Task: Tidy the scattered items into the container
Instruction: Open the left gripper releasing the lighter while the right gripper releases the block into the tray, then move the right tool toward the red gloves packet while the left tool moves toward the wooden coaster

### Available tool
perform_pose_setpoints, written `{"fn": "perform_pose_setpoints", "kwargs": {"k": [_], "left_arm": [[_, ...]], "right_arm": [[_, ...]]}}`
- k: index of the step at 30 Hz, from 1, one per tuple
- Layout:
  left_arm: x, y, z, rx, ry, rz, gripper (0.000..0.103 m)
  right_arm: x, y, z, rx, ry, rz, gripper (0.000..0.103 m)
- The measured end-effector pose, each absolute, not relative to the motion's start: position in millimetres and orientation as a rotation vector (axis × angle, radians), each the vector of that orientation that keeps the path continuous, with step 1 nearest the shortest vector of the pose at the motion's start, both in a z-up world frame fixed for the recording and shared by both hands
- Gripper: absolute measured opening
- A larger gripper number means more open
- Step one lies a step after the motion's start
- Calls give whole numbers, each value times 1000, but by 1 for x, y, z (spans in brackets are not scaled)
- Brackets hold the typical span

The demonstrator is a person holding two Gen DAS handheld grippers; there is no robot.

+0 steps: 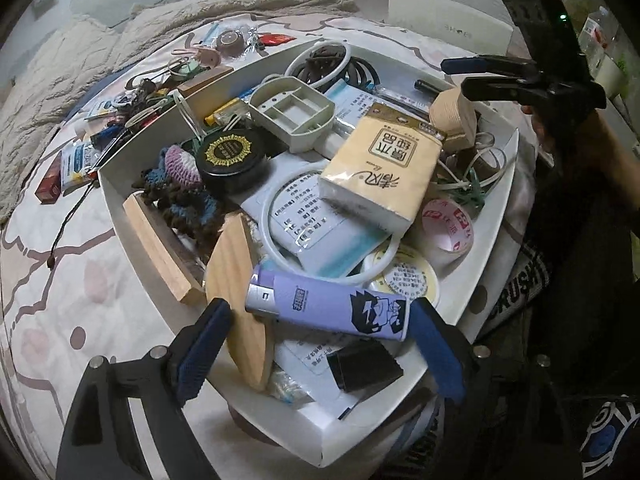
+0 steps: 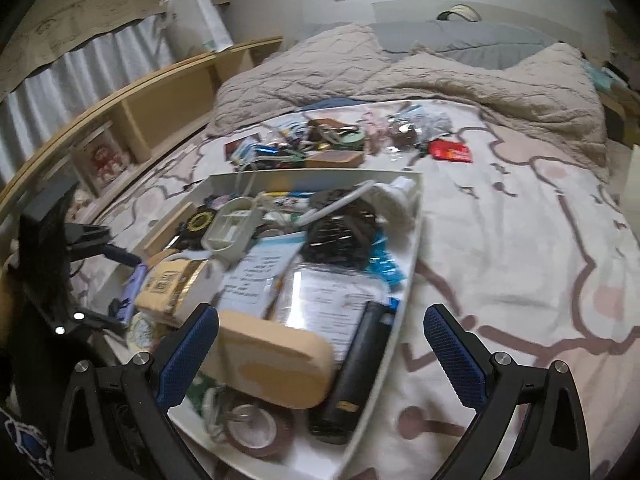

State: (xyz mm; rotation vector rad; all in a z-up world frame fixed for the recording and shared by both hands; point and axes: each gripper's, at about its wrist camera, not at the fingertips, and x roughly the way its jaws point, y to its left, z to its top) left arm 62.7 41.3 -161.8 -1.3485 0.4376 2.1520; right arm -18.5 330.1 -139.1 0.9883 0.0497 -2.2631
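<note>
A white tray (image 1: pixel 500 184) on the bed is piled with several items: a yellow tissue pack (image 1: pixel 380 168), a tape roll (image 1: pixel 448 228), a round black tin (image 1: pixel 230 156), a wooden disc (image 1: pixel 236 280). A purple lighter (image 1: pixel 328 308) lies on top at the tray's near end, between the blue pads of my left gripper (image 1: pixel 320 348). The pads stand apart from its ends, so that gripper is open. My right gripper (image 2: pixel 322 354) hangs open over the tray's (image 2: pixel 412 248) near corner, above a beige block (image 2: pixel 276 360) and holding nothing. Several loose items (image 2: pixel 320 144) lie beyond the tray.
A red packet (image 2: pixel 450 150) lies right of the loose pile. A rumpled beige blanket (image 2: pixel 440 76) covers the far part of the bed. A wooden shelf (image 2: pixel 152 96) runs along the left side. The patterned sheet (image 2: pixel 520 240) spreads to the tray's right.
</note>
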Motion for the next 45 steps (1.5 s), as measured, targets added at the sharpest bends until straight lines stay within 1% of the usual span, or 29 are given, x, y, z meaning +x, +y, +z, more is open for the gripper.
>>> {"fn": "perform_pose_setpoints", "kwargs": {"k": [6,14,22,26,28,34,45], "left_arm": [[60,35,-150,-1302,415,2207,91],[47,18,-145,-1317,332,2282,91],[50,26,-148,-1318,351,2259,91],[51,27,-149,-1320,358,2250,91],[50,26,-149,-1322,357,2254,91],[48,20,-147,-1322,316,2280,91],[42,19,-151,-1302,249,2353,91]], "right_arm": [[-24,346,-136,973,122,-2365,102],[-31,345,-146,1032,158,-2390,102],[-18,323,-143,974,191,-2327,102],[-18,325,-143,991,173,-2319,102],[-19,327,-141,986,195,-2335,102],[-20,330,-142,990,182,-2338,102],[-10,324,-136,863,163,-2320,103]]}}
